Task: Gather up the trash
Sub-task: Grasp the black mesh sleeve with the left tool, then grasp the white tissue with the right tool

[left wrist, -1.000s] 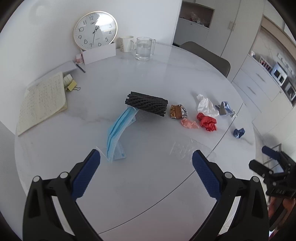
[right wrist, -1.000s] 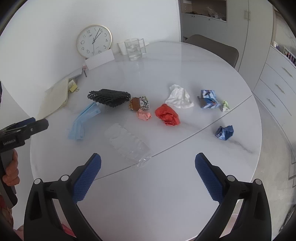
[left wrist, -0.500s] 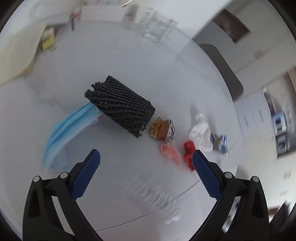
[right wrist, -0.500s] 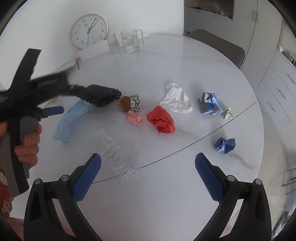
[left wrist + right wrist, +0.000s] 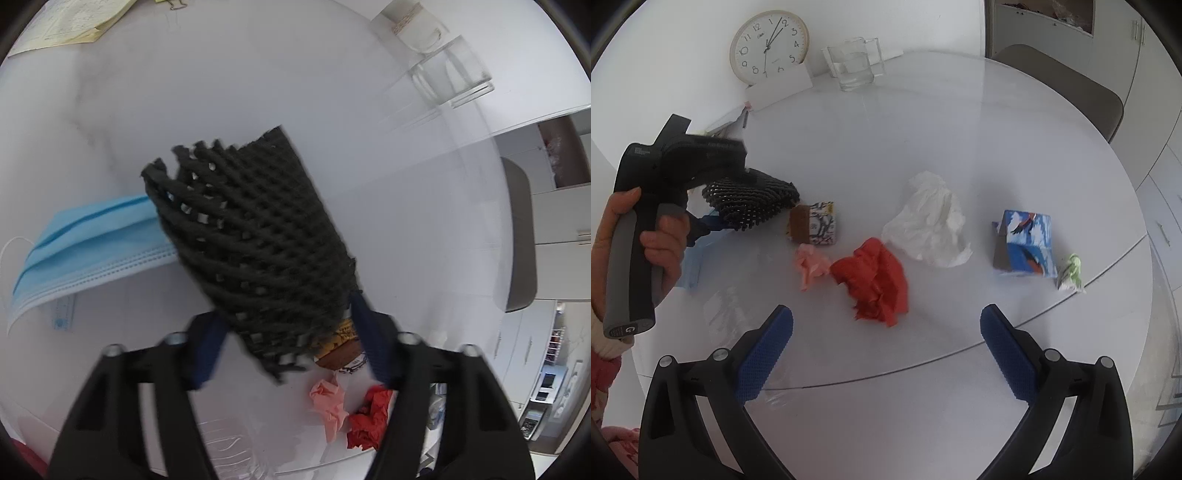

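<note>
Pickup of the black net [image 5: 255, 240] is in hand: the left tool [image 5: 288, 332] has just been closing and now pinches the net's near end on the surface [image 5: 258, 74]. Next, a lift clear of the mask [image 5: 92, 243]. Right tool [image 5: 886, 347] hangs wide above red paper [image 5: 875, 280].

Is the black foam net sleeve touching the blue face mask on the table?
Touching. In the left wrist view, the black foam net sleeve lies across one end of the blue face mask, with no gap between them.
</note>
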The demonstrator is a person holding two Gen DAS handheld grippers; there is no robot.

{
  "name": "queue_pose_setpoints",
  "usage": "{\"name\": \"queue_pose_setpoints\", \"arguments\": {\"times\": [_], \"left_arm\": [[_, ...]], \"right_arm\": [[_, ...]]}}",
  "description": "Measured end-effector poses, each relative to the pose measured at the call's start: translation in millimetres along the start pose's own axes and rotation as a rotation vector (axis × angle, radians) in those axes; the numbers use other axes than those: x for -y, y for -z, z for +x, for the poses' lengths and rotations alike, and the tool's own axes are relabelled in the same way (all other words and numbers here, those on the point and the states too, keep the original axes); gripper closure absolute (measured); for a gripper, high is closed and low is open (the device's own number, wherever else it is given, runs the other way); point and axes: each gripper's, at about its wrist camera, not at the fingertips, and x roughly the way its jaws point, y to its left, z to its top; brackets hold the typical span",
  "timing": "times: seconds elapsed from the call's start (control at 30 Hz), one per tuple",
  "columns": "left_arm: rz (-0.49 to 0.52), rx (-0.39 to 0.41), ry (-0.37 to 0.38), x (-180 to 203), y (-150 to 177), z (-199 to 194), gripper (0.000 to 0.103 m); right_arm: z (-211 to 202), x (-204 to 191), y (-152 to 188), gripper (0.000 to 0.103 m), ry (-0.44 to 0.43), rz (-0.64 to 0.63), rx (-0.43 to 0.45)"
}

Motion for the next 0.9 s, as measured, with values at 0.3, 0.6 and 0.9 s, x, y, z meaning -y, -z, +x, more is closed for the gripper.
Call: {"name": "queue_pose_setpoints", "arguments": {"times": [0.3, 0.6, 0.9], "left_arm": [[0.085, 0.02, 0.003, 8, 2, -10, 0.088], [0.383, 0.155, -0.027, 30, 38, -69, 0.088], [0.592, 0.22, -0.095, 24, 86, -100, 0.088]], "right_arm": [[21, 40, -33, 0.002, -0.043, 0.056, -0.006], [73, 46, -66, 0.012, -0.049, 0.105, -0.074], [111, 49, -82, 0.05, 0.036, 0.162, -0.117]]}}
